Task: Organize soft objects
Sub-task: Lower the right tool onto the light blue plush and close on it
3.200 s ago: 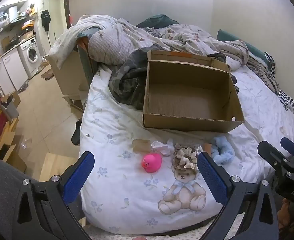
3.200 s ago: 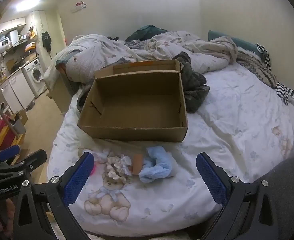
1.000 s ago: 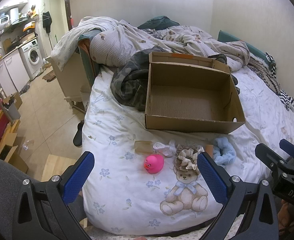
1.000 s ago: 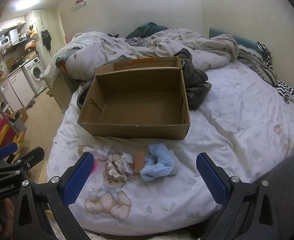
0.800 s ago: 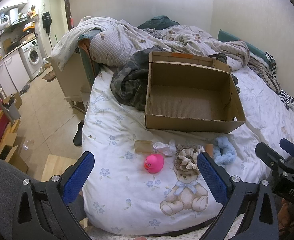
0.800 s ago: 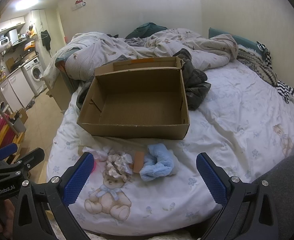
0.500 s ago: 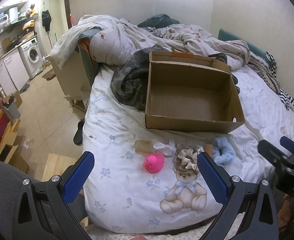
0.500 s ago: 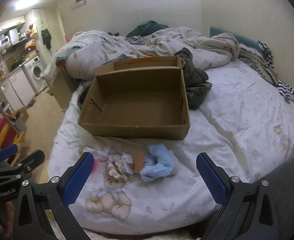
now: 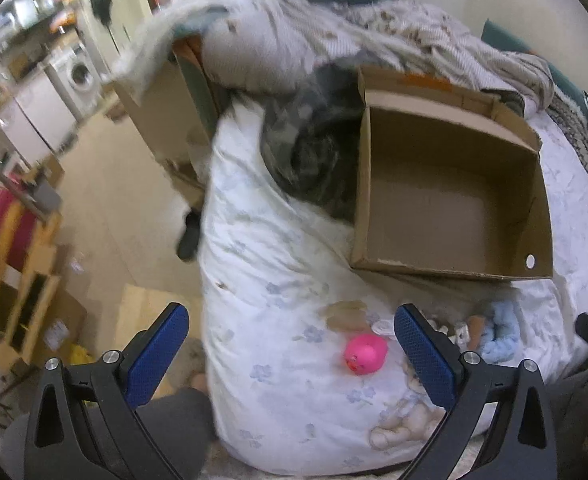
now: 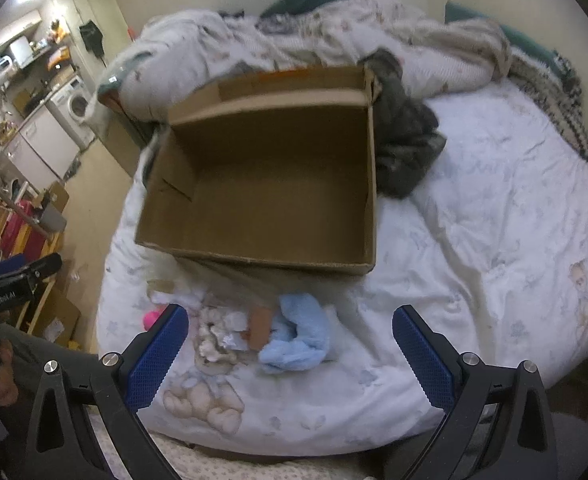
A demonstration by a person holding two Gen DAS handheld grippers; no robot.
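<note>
bedding [image 10: 474, 240], seemingly a quilt, bears cardboard box [image 10: 270, 184]; both grippers [image 9: 290, 344] [image 10: 290, 344] gape.

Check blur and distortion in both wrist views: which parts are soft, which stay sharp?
Left wrist: motion smear across the cardboard box and bedding, worst at left; left claw crisp. Right wrist: milder smear, blue plush soft, right claw sharp. Both show fisheye bending and dark corners.

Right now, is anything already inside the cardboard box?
No, the cardboard box shows only its bare floor, while the blue cloth and pink duck lie on the bed in front of it.
</note>
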